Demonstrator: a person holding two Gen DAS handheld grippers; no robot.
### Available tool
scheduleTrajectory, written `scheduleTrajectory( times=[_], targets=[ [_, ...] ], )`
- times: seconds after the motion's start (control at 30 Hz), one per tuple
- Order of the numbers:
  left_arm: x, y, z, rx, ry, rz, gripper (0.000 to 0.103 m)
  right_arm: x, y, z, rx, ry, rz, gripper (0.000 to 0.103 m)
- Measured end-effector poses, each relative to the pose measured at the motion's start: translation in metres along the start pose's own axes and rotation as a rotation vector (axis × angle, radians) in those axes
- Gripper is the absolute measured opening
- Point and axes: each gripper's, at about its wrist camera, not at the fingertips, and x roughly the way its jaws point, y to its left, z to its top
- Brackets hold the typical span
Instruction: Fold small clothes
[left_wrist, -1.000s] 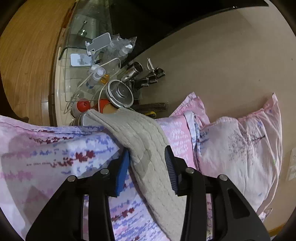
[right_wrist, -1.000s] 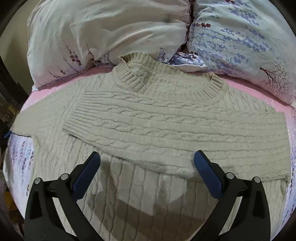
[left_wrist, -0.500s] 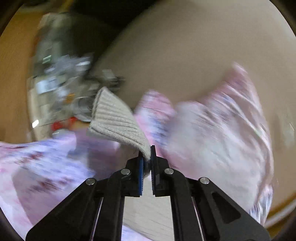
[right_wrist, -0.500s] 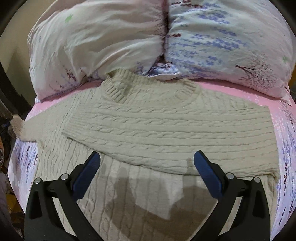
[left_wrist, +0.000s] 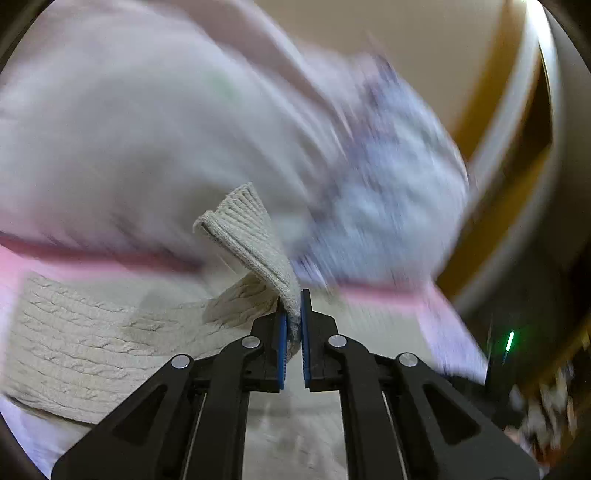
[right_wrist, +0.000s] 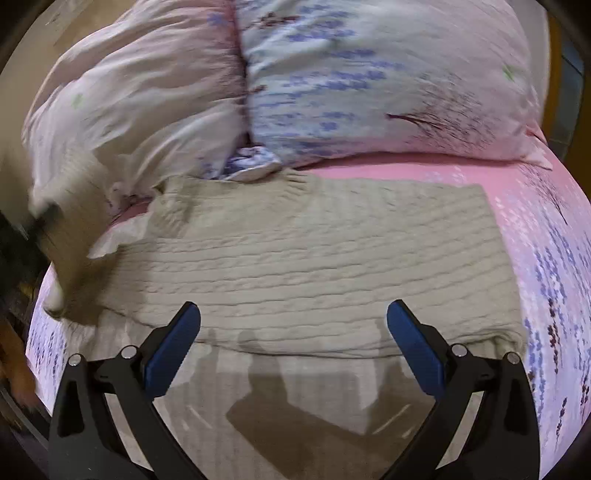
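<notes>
A beige cable-knit sweater lies flat on the pink bed, one sleeve folded across its chest. My left gripper is shut on the ribbed cuff of the other sleeve and holds it lifted above the sweater body. In the right wrist view that lifted sleeve is a blurred shape at the left edge. My right gripper is open and empty, hovering above the sweater's lower half.
Two floral pillows lie at the head of the bed behind the sweater's collar. The pink floral sheet borders the sweater on the right. A dark drop lies off the bed's left side.
My left gripper shut on the sleeve cuff, lifted it off the bed's left edge and swung it toward the sweater body. My right gripper stayed open and drifted slightly.
</notes>
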Motion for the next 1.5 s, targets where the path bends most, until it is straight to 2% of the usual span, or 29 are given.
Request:
scheduleTrajectory(
  times=[0.07,0.13,0.2,0.23,0.3,0.33,0.37,0.43,0.5,0.6,0.63,0.7,0.73,0.9,0.97,1.03,1.07,1.1,1.27,1.37,1.5],
  targets=[
    [0.035,-0.018,-0.027,0.053,0.134,-0.007,0.005,0.001,-0.012,0.000,0.027,0.001,-0.012,0.101],
    [0.054,-0.025,-0.046,0.097,0.225,-0.002,0.006,0.002,-0.023,0.002,0.058,-0.001,-0.014,0.101],
    [0.051,-0.026,-0.053,0.100,0.259,-0.024,0.007,0.000,-0.033,0.004,0.086,-0.005,0.004,0.100],
    [0.042,-0.024,-0.050,0.092,0.254,-0.047,0.011,-0.001,-0.036,0.006,0.101,-0.007,0.023,0.099],
    [0.018,-0.016,-0.043,0.079,0.225,-0.080,0.035,-0.002,-0.039,0.010,0.120,-0.002,0.072,0.089],
    [0.004,-0.010,-0.040,0.072,0.190,-0.075,0.059,0.000,-0.040,0.013,0.138,0.009,0.122,0.086],
    [-0.019,0.002,-0.035,0.063,0.119,-0.042,0.069,0.002,-0.042,0.015,0.158,0.022,0.158,0.080],
    [-0.050,0.029,-0.027,0.039,0.042,0.040,0.070,0.011,-0.047,0.017,0.219,0.065,0.238,0.071],
    [-0.072,0.066,-0.018,-0.039,-0.007,0.159,0.070,0.021,-0.050,0.018,0.270,0.108,0.288,0.059],
    [-0.097,0.129,-0.011,-0.204,-0.042,0.305,0.069,0.028,-0.041,0.017,0.254,0.127,0.282,0.053],
    [-0.103,0.141,-0.011,-0.230,-0.043,0.341,0.069,0.028,-0.039,0.017,0.244,0.125,0.280,0.051],
    [-0.103,0.161,-0.009,-0.272,-0.035,0.383,0.069,0.027,-0.031,0.017,0.220,0.135,0.297,0.036],
    [-0.101,0.166,-0.011,-0.290,-0.025,0.387,0.069,0.028,-0.027,0.017,0.208,0.140,0.303,0.033],
    [-0.079,0.186,-0.020,-0.383,0.048,0.305,0.069,0.033,-0.003,0.012,0.122,0.164,0.283,0.033],
    [-0.074,0.188,-0.025,-0.409,0.065,0.281,0.065,0.036,0.003,0.013,0.102,0.167,0.264,0.032],
    [-0.070,0.189,-0.028,-0.426,0.078,0.253,0.063,0.036,0.006,0.012,0.087,0.163,0.261,0.021],
    [-0.064,0.185,-0.027,-0.418,0.071,0.258,0.062,0.036,0.007,0.011,0.075,0.160,0.262,0.011],
    [-0.064,0.184,-0.027,-0.415,0.075,0.253,0.061,0.035,0.007,0.011,0.065,0.157,0.267,0.009],
    [-0.057,0.177,-0.028,-0.419,0.089,0.244,0.059,0.017,0.016,0.024,0.001,0.043,0.250,0.007],
    [-0.053,0.172,-0.026,-0.414,0.097,0.241,0.059,-0.008,0.017,0.037,-0.042,-0.065,0.189,0.007],
    [-0.045,0.163,-0.026,-0.384,0.115,0.243,0.059,-0.020,0.008,0.049,-0.035,-0.120,0.128,0.007]
  ],
)
